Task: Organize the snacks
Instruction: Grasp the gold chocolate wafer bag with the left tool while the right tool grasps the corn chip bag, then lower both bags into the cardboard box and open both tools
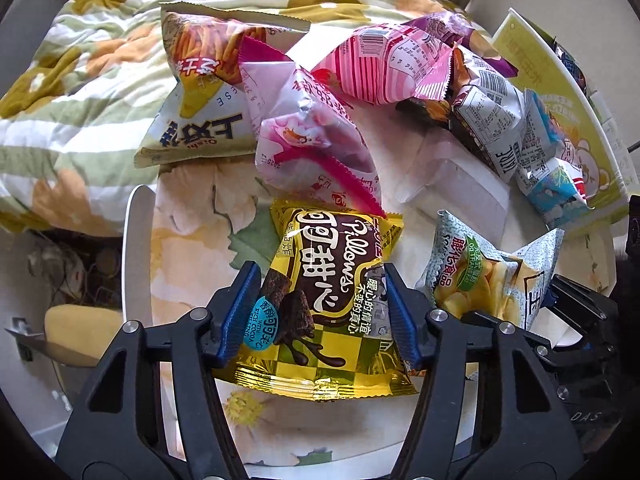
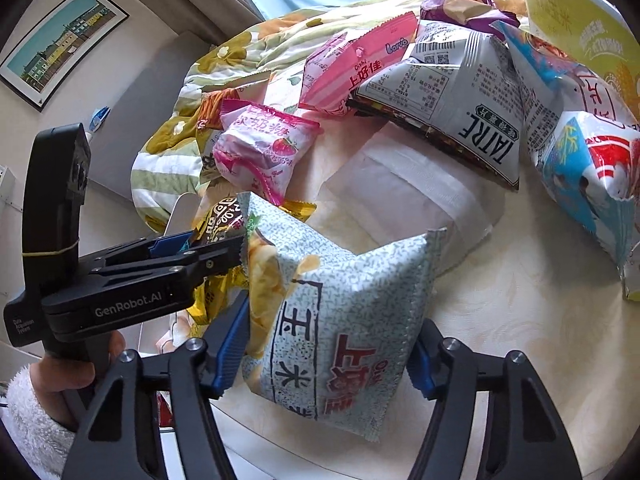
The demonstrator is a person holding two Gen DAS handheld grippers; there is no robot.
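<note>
Nearest, the left gripper (image 1: 320,312) pinches the gold cocoa-pillow bag (image 1: 324,304) by its sides, and the right gripper (image 2: 328,356) clamps the speckled corn-snack bag (image 2: 340,328), apparently so each can be lifted out separately. Beyond, the unsorted snack heap (image 1: 400,80) lies on the floral quilt (image 1: 80,80), awaiting sorting.

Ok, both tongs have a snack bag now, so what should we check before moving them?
1. Left tongs squeezing the gold Pillows bag: ok.
2. Right tongs squeezing the grey corn-snack bag: ok.
3. Gold bag free of the pink candy bag: not ok, its corner overlaps.
4. Two held bags apart from each other: not ok, very close.
5. Place to put them: cannot tell.
</note>
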